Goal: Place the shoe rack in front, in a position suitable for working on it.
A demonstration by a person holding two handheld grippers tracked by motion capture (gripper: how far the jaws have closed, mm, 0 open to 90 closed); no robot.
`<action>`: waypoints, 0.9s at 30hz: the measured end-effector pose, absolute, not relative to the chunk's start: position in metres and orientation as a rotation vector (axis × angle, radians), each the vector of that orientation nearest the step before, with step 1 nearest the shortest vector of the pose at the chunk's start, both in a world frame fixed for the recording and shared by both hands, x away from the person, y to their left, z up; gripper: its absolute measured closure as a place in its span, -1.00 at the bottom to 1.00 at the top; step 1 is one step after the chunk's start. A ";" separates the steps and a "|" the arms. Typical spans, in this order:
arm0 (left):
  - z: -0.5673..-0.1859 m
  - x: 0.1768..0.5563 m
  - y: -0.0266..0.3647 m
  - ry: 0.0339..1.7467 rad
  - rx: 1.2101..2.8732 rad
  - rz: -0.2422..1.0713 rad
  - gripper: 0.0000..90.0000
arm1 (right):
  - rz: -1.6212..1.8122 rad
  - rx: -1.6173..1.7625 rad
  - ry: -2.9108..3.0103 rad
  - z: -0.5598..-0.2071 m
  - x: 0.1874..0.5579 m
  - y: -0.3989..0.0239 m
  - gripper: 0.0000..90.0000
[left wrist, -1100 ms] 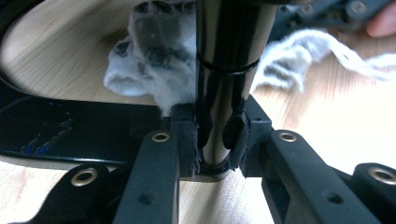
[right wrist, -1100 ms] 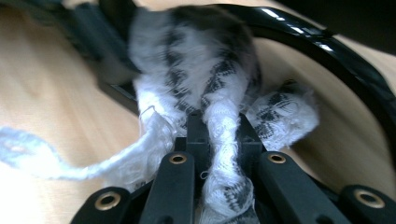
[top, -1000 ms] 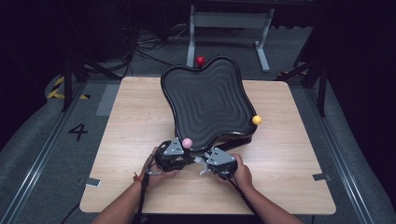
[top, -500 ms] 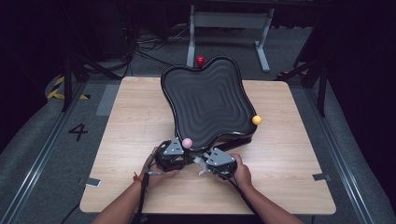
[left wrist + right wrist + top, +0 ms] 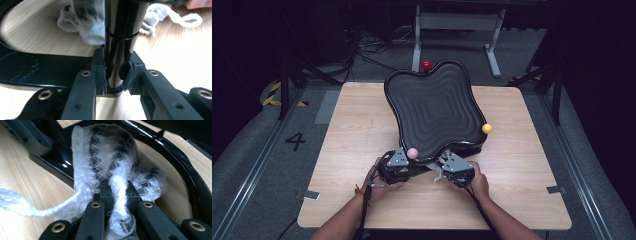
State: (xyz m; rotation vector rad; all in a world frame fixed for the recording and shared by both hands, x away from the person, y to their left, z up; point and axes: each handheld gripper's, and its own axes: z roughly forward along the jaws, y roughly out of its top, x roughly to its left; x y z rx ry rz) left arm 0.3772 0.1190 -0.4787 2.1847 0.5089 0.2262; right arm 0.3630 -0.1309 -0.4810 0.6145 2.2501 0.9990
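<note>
2 fingers [image 5: 117, 195] pinch the white cloth [image 5: 107, 157].

**Bright table, dark room, soft close-ups**

In the high view the wooden table [image 5: 362, 150] is evenly lit from above, while the edges of the frame sink into near black. The picture is slightly soft. In the left gripper view the lower right is overexposed, and the glossy black post [image 5: 120, 37] carries long reflections. In the right gripper view the white cloth [image 5: 107, 157] is blurred at the bottom.
</note>
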 end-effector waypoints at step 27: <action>-0.479 0.377 0.120 0.510 2.186 0.224 0.63 | 0.864 0.848 2.138 -0.480 0.390 -0.200 0.81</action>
